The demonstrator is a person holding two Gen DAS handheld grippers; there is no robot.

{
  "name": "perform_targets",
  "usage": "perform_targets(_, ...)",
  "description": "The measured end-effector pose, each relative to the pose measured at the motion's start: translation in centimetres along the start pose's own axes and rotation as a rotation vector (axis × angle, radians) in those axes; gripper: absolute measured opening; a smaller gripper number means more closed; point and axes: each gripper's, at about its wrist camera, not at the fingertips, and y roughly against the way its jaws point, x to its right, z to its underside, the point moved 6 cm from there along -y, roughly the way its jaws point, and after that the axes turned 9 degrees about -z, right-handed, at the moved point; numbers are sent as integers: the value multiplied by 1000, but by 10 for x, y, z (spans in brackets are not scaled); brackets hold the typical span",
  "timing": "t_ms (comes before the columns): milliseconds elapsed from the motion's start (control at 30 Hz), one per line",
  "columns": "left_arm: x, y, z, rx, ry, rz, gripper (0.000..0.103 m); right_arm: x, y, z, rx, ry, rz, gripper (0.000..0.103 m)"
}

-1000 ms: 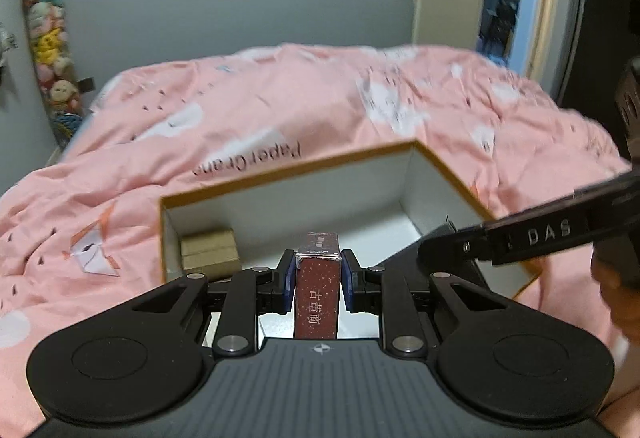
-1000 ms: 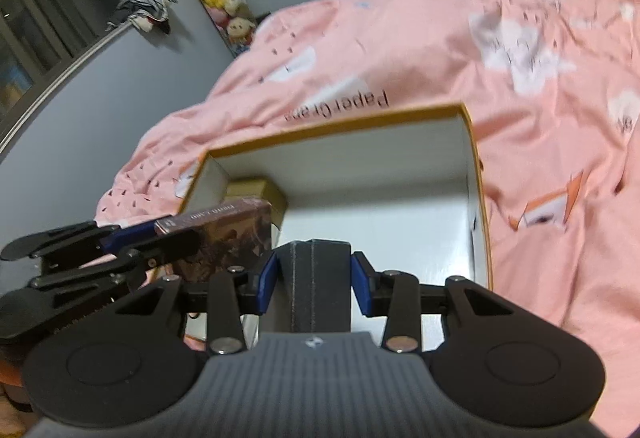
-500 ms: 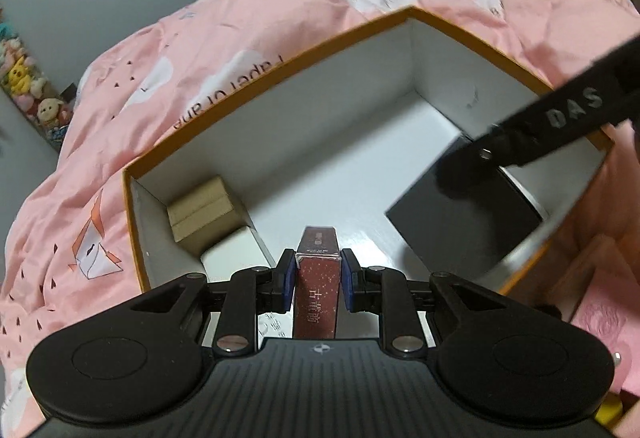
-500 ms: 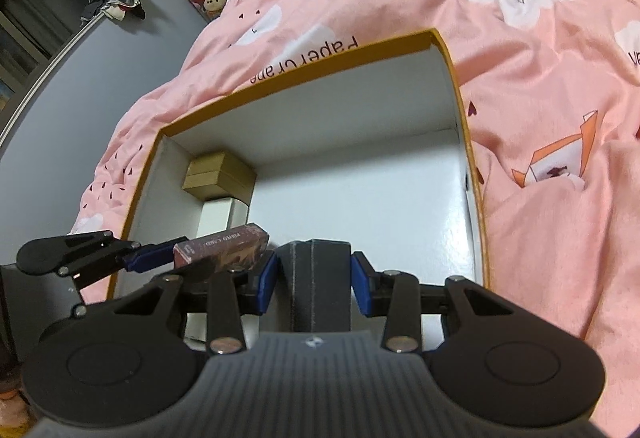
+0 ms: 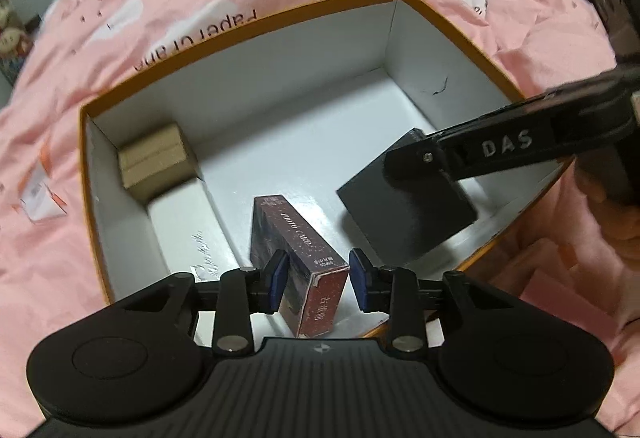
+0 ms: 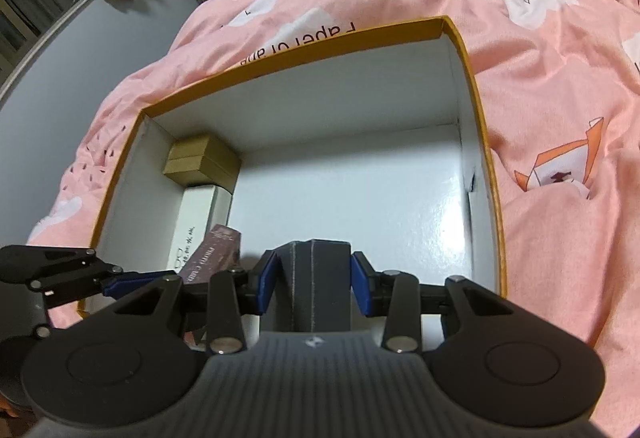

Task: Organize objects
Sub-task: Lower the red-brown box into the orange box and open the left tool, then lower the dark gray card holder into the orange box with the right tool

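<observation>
An open white box with an orange rim lies on the pink bed; it also shows in the right wrist view. My left gripper is open, its pads apart from the dark red card box that rests tilted on the box floor between them. My right gripper is shut on a black box, held low inside the near right part; from the left wrist view the black box shows under the right finger.
A tan cardboard box sits in the far left corner, with a long white box in front of it along the left wall. Pink quilt surrounds the box. Pink items lie at the right.
Both grippers have lowered into the box. My left gripper has opened and let go of the dark red card box, which now rests on the floor. The right still holds the black box.
</observation>
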Motion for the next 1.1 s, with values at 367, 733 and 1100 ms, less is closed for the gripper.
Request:
perform_targets(367,-8,-1,-2,7,88,109,46,0,-6,-3,-17,27,38,41)
perform_targets(733,-35,8,-10,141,159,12,46,2,-37,-11,-97,-81,-48,40)
perform_targets(1100,-40,-20,-22,79,171,33,45,1,-43,-6,-174,-31,10,45)
